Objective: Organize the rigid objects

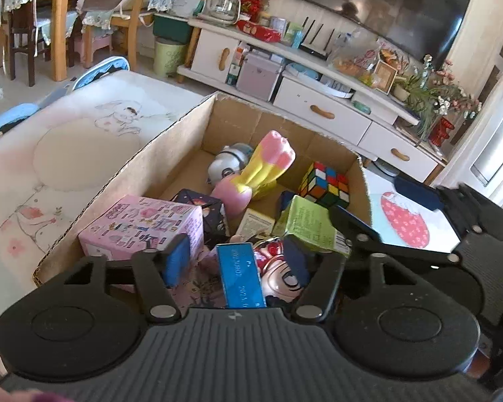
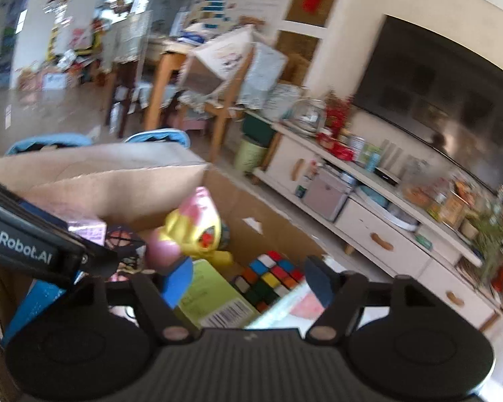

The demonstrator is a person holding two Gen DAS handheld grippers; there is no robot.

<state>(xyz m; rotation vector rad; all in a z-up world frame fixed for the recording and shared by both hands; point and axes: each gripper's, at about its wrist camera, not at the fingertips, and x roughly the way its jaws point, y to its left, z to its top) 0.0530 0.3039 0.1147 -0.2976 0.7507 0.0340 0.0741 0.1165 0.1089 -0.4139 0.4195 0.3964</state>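
Observation:
An open cardboard box [image 1: 171, 154] holds several rigid things: a pink carton [image 1: 144, 224], a dark patterned cube [image 1: 204, 207], a pink and yellow toy [image 1: 261, 171], a Rubik's cube [image 1: 325, 184], a green carton [image 1: 308, 227], a blue box [image 1: 241, 274] and a cartoon mask [image 1: 278, 271]. My left gripper [image 1: 238, 258] is open and empty over the box's near end. My right gripper [image 2: 248, 281] is open and empty above the green carton [image 2: 211, 294] and Rubik's cube [image 2: 268, 278]; it also shows at the box's right rim in the left wrist view [image 1: 419, 214].
The box stands on a table with a pale cartoon cloth [image 1: 67, 154]. A white TV cabinet [image 1: 318, 107] with clutter and a TV [image 1: 385, 6] lies beyond. Wooden chairs and a dining table [image 1: 60, 26] are at the far left.

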